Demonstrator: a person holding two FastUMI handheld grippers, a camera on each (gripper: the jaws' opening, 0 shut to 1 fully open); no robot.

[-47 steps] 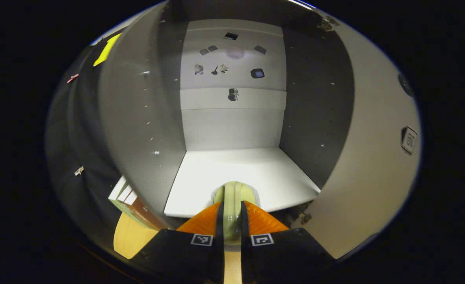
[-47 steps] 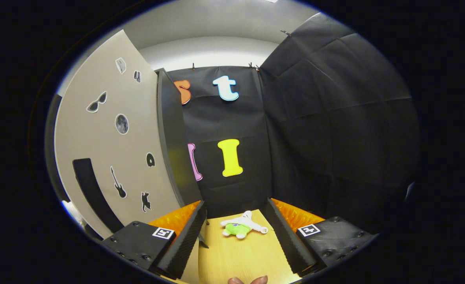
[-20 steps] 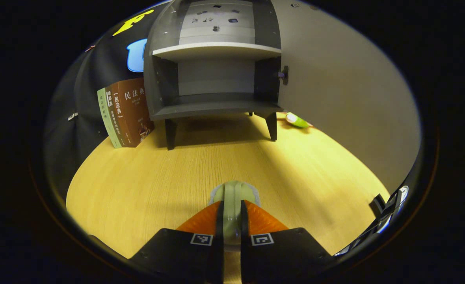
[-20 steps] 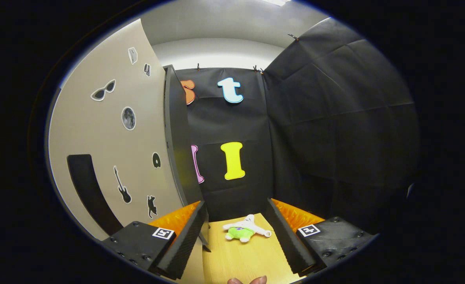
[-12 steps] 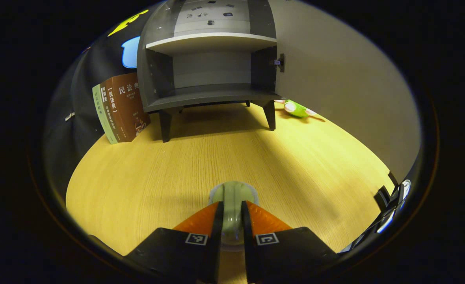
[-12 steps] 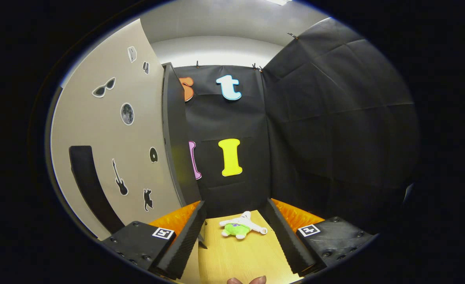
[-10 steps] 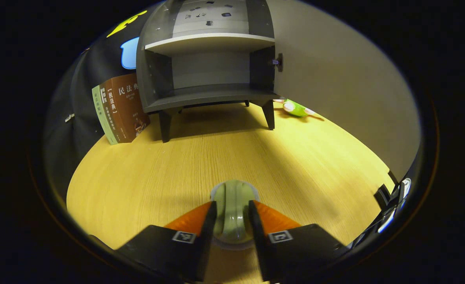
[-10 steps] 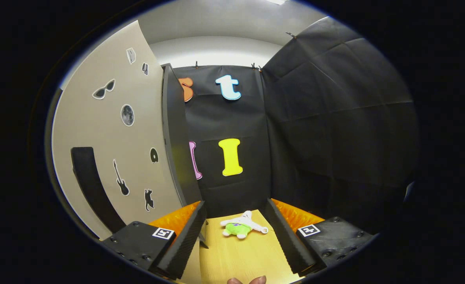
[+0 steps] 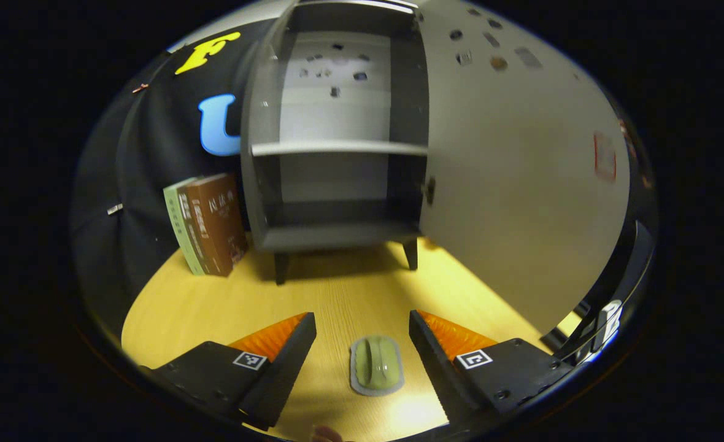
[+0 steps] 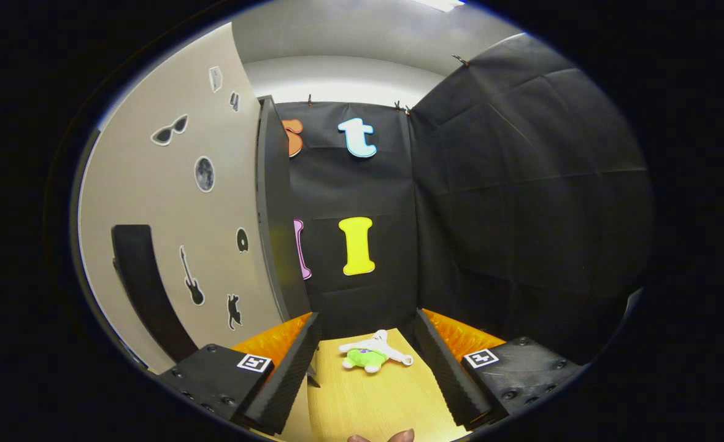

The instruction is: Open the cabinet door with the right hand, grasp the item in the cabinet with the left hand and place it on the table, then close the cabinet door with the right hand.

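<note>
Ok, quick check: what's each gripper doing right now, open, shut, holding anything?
Left gripper: open, holding nothing; the green item lies on the table between its fingers.
Right gripper: open, holding nothing.

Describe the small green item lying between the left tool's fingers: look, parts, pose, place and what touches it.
The green item is a small, pale olive, rounded-rectangle object with a raised ridge along its length and a lighter, flat rim around its base. It looks like smooth moulded plastic or rubber. It lies flat on the wooden table, in front of the open cabinet. The left tool is open, its fingers standing apart on either side without touching it.
</note>
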